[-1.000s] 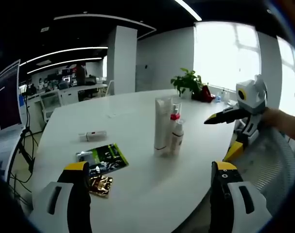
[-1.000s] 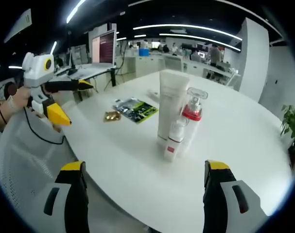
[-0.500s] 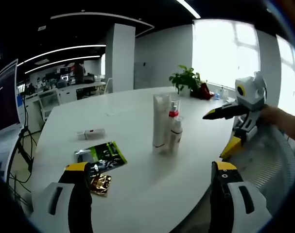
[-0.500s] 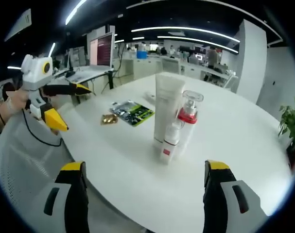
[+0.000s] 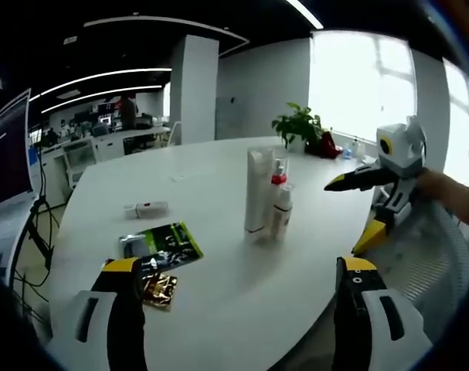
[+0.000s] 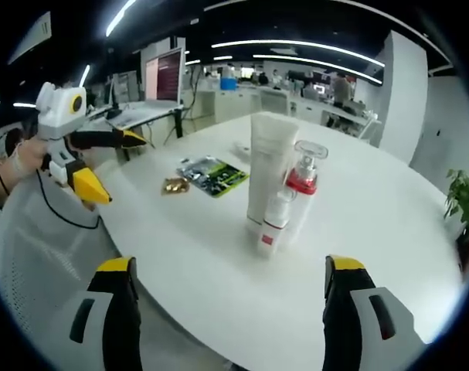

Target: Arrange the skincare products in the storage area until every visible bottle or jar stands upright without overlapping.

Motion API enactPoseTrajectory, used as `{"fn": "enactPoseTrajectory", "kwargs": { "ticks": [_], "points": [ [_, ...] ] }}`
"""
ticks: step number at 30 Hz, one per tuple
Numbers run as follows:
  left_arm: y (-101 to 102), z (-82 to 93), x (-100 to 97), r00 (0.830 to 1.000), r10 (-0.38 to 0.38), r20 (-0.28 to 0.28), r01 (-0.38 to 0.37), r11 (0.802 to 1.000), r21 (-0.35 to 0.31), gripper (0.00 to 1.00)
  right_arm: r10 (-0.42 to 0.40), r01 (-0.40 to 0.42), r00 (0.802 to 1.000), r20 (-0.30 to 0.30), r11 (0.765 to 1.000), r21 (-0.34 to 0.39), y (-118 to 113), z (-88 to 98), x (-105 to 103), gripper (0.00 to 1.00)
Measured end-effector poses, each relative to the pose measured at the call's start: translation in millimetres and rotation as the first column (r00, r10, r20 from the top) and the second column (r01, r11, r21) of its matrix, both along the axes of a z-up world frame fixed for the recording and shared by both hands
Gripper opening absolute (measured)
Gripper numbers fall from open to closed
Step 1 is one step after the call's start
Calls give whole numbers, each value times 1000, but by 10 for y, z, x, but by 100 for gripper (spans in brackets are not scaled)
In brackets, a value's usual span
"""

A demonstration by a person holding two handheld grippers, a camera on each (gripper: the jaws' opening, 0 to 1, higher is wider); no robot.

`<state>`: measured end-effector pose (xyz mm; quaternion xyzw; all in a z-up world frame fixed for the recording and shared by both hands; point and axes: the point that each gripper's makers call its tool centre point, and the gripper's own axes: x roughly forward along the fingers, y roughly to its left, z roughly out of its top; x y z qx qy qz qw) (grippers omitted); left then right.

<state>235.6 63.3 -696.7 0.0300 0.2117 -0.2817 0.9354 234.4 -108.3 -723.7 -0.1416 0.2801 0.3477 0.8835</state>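
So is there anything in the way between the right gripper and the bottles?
Nothing visible is. In the right gripper view, only bare white table lies between the right gripper and the upright tube, pump bottle and small bottle.

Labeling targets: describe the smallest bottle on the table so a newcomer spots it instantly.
On the round white table, three skincare items stand clustered near the middle. Beside the tall white tube and the clear pump bottle with a red collar stands the small white bottle: the shortest, with a red label low down.
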Motion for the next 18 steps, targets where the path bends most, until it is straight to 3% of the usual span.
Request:
{"fn": "enactPoseTrajectory", "kwargs": {
  "ticks": [18],
  "points": [
    [-15,-25,-16,1000,-10,-18,10,1000,-1,99,4,-4,1000,-2,1000,24,3,35,32,100]
  ]
}}
